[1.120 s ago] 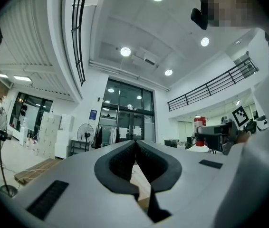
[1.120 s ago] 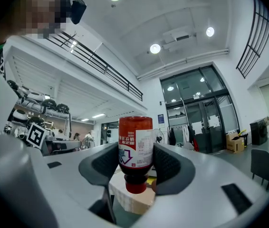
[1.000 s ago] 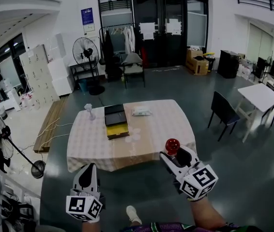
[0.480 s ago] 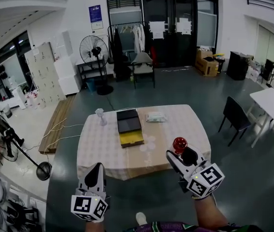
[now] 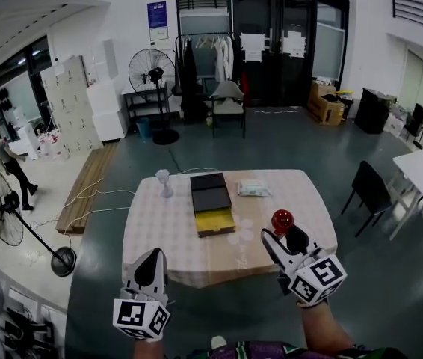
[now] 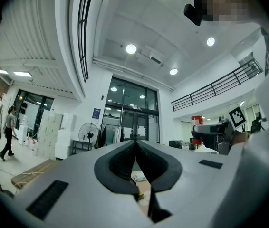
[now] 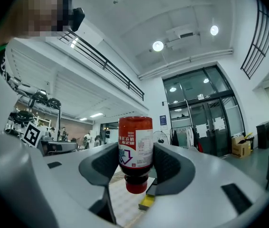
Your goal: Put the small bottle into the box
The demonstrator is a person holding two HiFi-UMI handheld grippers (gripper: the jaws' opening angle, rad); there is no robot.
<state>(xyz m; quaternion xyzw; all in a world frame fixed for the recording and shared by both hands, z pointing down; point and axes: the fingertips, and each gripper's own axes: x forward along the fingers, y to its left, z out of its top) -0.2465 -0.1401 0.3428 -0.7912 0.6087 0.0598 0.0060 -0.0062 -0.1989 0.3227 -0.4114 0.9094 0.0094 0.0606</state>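
Fingers of the right gripper [image 5: 282, 232] clamp the small red bottle [image 7: 135, 148], cap lowest, well apart from the open box [image 5: 213, 200] on the worktop [image 5: 159, 230]. Left gripper [image 5: 152, 258] fingers meet, empty.

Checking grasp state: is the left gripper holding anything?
No, the left gripper shows its jaws pressed together with nothing between them.

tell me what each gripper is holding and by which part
The right gripper holds the small bottle by its labelled body, cap below the jaws. The left gripper holds nothing; its jaws are shut together.
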